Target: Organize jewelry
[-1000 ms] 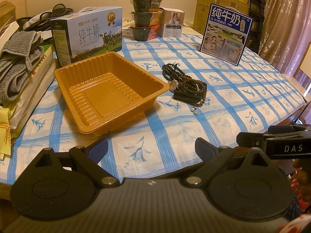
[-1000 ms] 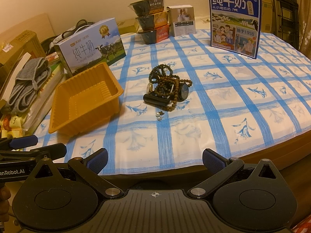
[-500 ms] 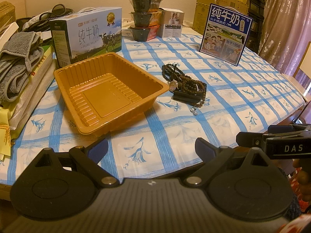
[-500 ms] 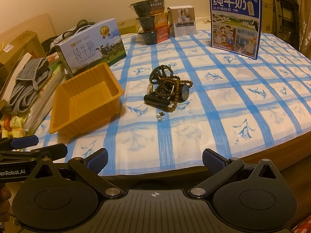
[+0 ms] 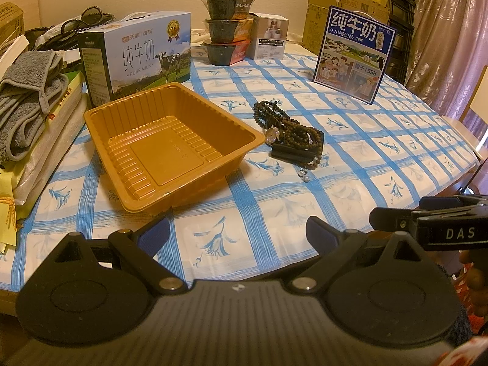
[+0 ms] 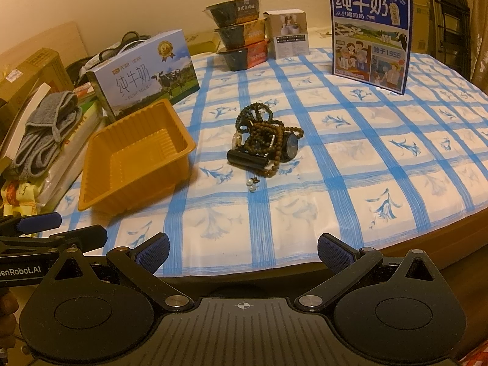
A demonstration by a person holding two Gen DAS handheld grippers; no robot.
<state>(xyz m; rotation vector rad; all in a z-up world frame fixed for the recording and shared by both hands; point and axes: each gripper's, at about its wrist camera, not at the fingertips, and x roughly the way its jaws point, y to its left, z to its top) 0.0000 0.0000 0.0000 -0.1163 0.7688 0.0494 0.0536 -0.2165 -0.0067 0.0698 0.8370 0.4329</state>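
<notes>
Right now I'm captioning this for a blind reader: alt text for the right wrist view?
An open right gripper points across a blue-checked table at a tangled pile of bead bracelets and watches, with an empty orange tray to its left. Milk cartons and stacked bowls stand behind.

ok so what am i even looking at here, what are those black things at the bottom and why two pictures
Those black shapes are hand-held grippers, one in each of a person's hands. Each carries a camera looking along its two fingers, hence two pictures. The left gripper and the right gripper are both open and hold nothing. Ahead, on the blue-checked tablecloth, sit an empty orange tray and, beside it, a tangled jewelry pile: bead strings and what look like watches. Milk cartons and stacked bowls stand behind.
</notes>
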